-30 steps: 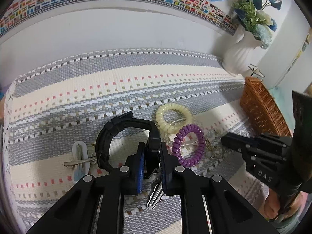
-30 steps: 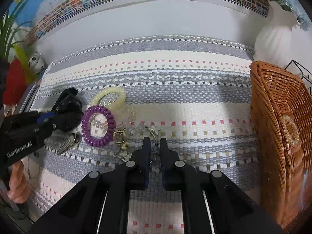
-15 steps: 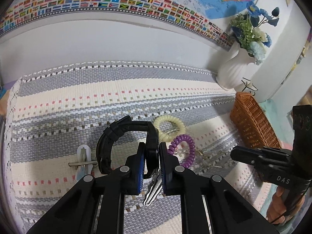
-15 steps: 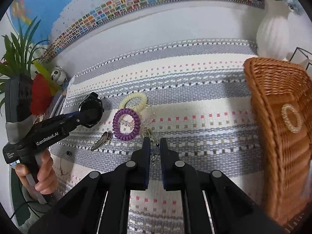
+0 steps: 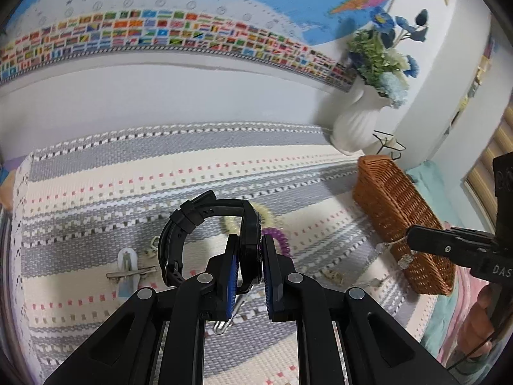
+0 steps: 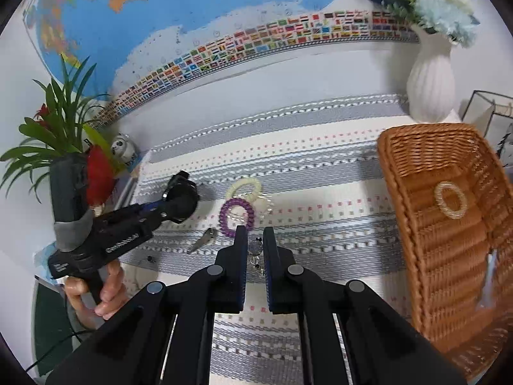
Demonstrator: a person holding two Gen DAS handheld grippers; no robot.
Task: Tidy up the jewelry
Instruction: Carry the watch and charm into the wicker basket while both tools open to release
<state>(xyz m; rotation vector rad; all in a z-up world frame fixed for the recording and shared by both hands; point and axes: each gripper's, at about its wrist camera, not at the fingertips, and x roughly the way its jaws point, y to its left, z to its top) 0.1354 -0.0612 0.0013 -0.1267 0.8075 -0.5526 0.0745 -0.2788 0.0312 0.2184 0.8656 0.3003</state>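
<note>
My left gripper (image 5: 250,258) is pinching the black watch (image 5: 205,234) above the woven mat (image 5: 96,192); my right gripper (image 6: 255,250) is clamping a beaded strand (image 6: 255,246), open mat lying between it and the wicker basket (image 6: 416,199) at the mat's right edge.

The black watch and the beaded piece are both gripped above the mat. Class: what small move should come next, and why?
Probably carry the right gripper rightward over the wicker basket. It is shut on the beaded bracelet, lifted off the mat, and the basket already holds a pearl ring. The left gripper, shut on the black watch, can follow.
</note>
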